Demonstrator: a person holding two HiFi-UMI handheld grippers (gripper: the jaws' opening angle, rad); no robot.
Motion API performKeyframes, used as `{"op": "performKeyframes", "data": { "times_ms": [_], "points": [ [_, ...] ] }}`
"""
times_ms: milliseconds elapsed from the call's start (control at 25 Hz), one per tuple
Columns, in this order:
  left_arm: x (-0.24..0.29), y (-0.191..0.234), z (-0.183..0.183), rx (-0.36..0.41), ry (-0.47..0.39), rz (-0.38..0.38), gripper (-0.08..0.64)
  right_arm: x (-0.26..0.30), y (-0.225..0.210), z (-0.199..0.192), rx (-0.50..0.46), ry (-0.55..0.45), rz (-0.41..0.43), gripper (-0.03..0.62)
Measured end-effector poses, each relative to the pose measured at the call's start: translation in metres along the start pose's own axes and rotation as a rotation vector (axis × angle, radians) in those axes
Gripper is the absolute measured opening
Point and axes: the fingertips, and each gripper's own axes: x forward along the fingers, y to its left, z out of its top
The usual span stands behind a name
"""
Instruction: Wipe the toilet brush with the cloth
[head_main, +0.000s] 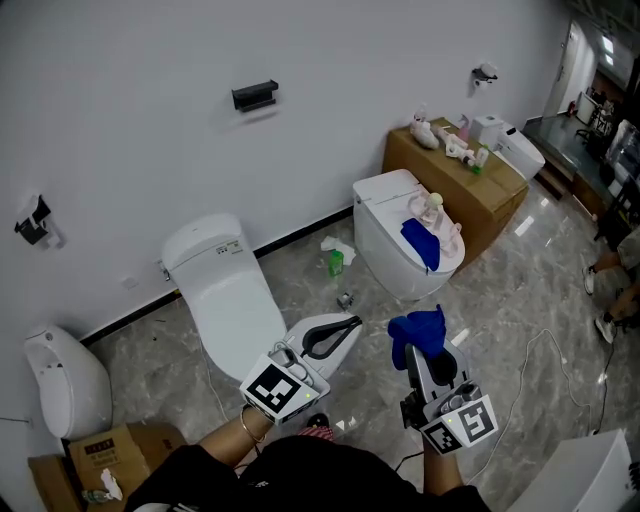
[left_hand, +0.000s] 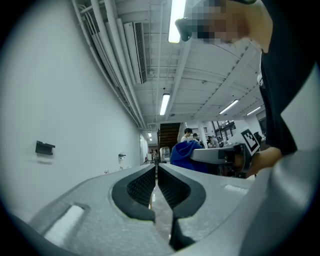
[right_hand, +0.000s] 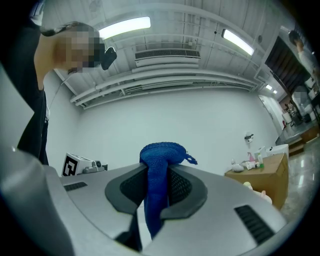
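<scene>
We stand facing a white wall (head_main: 130, 150) over a grey, glossy stone floor (head_main: 530, 290). A white toilet (head_main: 230, 300) with its lid down stands against the wall at centre left, and a second toilet (head_main: 385, 230) stands further right, turned at an angle. At the far left there is a rounded white fixture (head_main: 65, 385). Just behind the second toilet, a brown cardboard box (head_main: 500, 195) carries a scatter of small pale items that we cannot make out. A smaller carton (head_main: 105, 455) lies at the bottom left.

We hold the left tongs (head_main: 352, 324) out about level over the floor, in front of the first toilet. Their jaws are clenched together, dark ribbed pads meeting, with nothing between them. The right tongs (head_main: 418, 352) are held out beside them, apart from the left pair, and are clamped on the blue cloth (head_main: 418, 330). The cloth is pinched between the pads, bunches into a loop above the tips and hangs down below them.

A second blue cloth (head_main: 422, 243) lies on the lid of the second toilet beside a pale object (head_main: 434, 208) that we cannot identify with certainty. A black holder (head_main: 255, 95) is fixed high on the wall. A small green bottle (head_main: 336, 263) stands on the floor between the two toilets.
</scene>
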Motion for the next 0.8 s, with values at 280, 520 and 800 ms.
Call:
{"op": "performKeyframes", "data": {
  "times_ms": [280, 520, 800],
  "points": [
    [0.006, 0.044, -0.004, 0.010, 0.007, -0.006, 0.006, 0.045, -0.008, -0.008, 0.000, 0.002, 0.001, 0.066],
    [0.012, 0.071, -0.015, -0.008, 0.017, -0.010, 0.006, 0.066, -0.016, -0.021, 0.002, 0.017, -0.012, 0.066],
    [0.034, 0.082, -0.027, 0.001, 0.041, -0.007, 0.006, 0.082, -0.044, -0.029, 0.023, 0.032, -0.009, 0.066]
  ]
}}
